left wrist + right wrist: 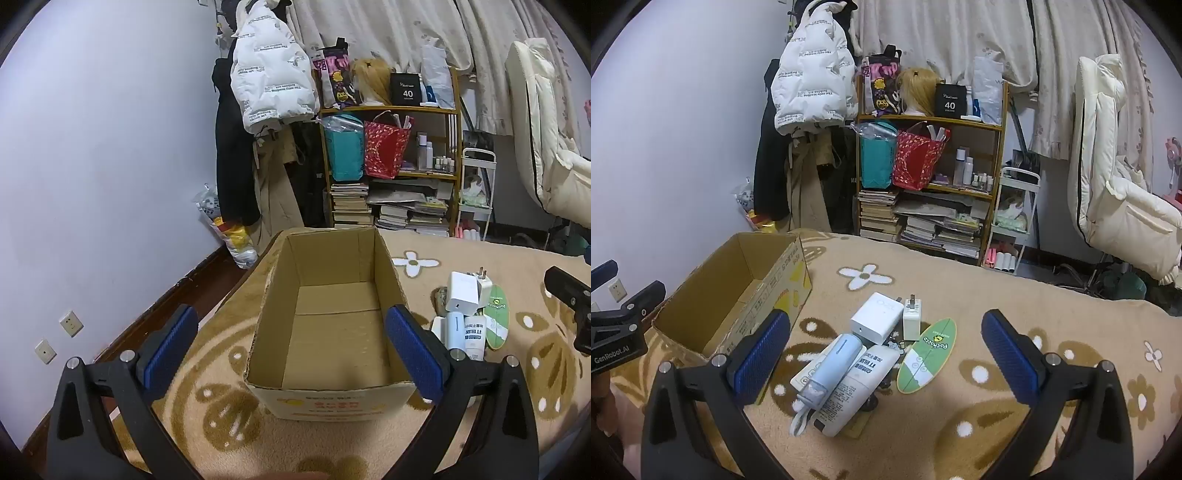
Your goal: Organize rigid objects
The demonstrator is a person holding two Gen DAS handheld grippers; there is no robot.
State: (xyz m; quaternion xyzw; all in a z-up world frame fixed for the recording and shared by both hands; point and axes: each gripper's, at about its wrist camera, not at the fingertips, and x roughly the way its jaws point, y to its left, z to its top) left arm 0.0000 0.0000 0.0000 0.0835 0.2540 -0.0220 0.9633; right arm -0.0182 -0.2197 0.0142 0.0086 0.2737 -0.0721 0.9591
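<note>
An open, empty cardboard box (332, 400) (768, 291) stands on a beige flowered blanket (1015, 295). To its right lies a small pile: a large white charger (875, 317) (461, 291), a small white plug adapter (912, 317), a light blue bottle (831, 365) (455, 330), a white tube (857, 387) (474, 338) and a green surfboard-shaped card (927, 356) (496, 315). My left gripper (291, 347) hovers open over the box's near end, holding nothing. Above the pile my right gripper (886, 354) is open too, also holding nothing.
A wooden shelf (931, 122) with bags, bottles and stacked books stands behind the bed, coats (812, 74) hanging to its left. A white cart (1015, 221) and padded chair (1108, 184) are at the right. The wall (92, 147) runs along the left.
</note>
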